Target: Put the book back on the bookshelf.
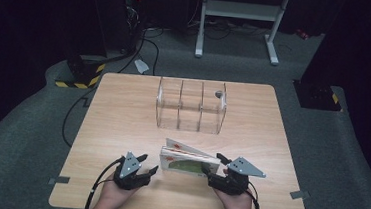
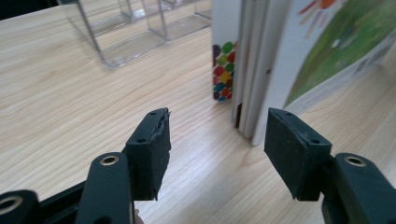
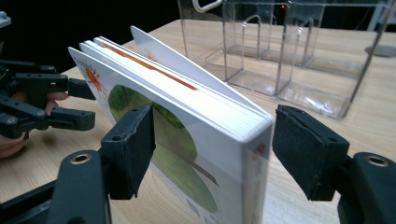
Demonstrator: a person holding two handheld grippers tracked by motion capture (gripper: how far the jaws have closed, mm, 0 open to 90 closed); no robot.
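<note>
A small stack of thin picture books [image 1: 189, 161] stands on edge near the table's front, its covers fanned apart at the top. My right gripper [image 1: 213, 164] is open and straddles the books' right end. In the right gripper view the books [image 3: 196, 121] sit between the two pads; the left pad is close against the green cover and the right pad stands off the spine. My left gripper [image 1: 148, 164] is open just left of the books, holding nothing. In the left gripper view the books' other end [image 2: 275, 70] is slightly ahead of the right pad. The left gripper [image 3: 91, 105] also appears beyond the books.
A clear acrylic organizer [image 1: 191, 105] with three compartments stands mid-table behind the books, a small grey knob [image 1: 218, 93] on its right side. It is close ahead in both gripper views [image 2: 126, 28] [image 3: 289, 51]. Bare wooden table [image 1: 122, 114] lies left. A white stand [image 1: 241, 11] and cables are on the floor.
</note>
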